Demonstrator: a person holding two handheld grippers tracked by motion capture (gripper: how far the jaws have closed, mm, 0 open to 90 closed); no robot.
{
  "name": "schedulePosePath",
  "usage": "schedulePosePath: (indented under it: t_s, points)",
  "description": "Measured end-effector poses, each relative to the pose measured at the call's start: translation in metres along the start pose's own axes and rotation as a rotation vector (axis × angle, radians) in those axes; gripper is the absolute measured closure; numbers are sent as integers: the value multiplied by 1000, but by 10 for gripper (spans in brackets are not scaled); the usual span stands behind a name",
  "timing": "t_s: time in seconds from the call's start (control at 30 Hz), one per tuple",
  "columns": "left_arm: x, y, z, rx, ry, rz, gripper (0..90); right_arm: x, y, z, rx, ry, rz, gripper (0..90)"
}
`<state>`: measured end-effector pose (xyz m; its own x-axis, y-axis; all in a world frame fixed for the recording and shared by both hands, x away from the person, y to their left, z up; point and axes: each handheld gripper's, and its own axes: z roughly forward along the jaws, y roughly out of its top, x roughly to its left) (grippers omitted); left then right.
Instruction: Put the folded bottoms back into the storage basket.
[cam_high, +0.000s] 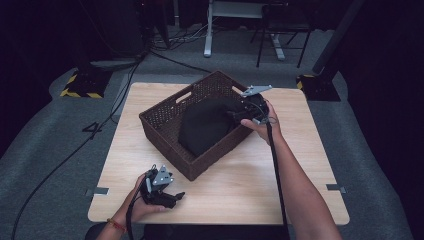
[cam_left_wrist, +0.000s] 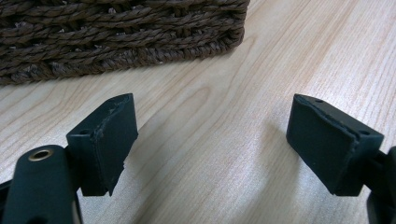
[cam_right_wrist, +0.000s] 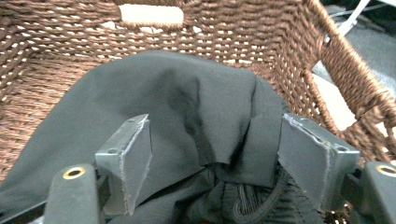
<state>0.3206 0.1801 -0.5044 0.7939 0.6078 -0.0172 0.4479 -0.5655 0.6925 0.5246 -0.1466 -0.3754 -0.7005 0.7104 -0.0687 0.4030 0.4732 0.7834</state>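
One wicker basket (cam_high: 170, 122) on the surface (cam_high: 295, 165), black cloth (cam_high: 205, 125) inside; right hand-held gripper (cam_right_wrist: 212, 158) gaping over cloth; left hand-held gripper (cam_left_wrist: 210, 149) wide open, empty.

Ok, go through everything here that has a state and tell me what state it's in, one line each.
Wicker basket: upright on the table, holding the garment.
Black garment: bunched inside the basket.
Right claw: open, jaws either side of a garment fold.
Left claw: open, holding nothing, low over the table beside the basket.

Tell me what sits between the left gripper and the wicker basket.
Nothing: only bare tabletop lies between the open left gripper and the basket, as the left gripper view shows.
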Motion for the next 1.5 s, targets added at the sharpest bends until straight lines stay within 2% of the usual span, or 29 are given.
schedulePosePath:
  t_s: [0.23, 0.7, 1.5]
  points:
    - [0, 0, 0, 0, 1, 1, 167, 8, -1, -20, -24, -11, -61, 278]
    - [0, 0, 0, -1, 1, 0, 167, 11, -10, -57, -41, -27, -104, 283]
    - [0, 0, 0, -1, 2, 0, 167, 24, -39, -96, -50, -70, -187, 280]
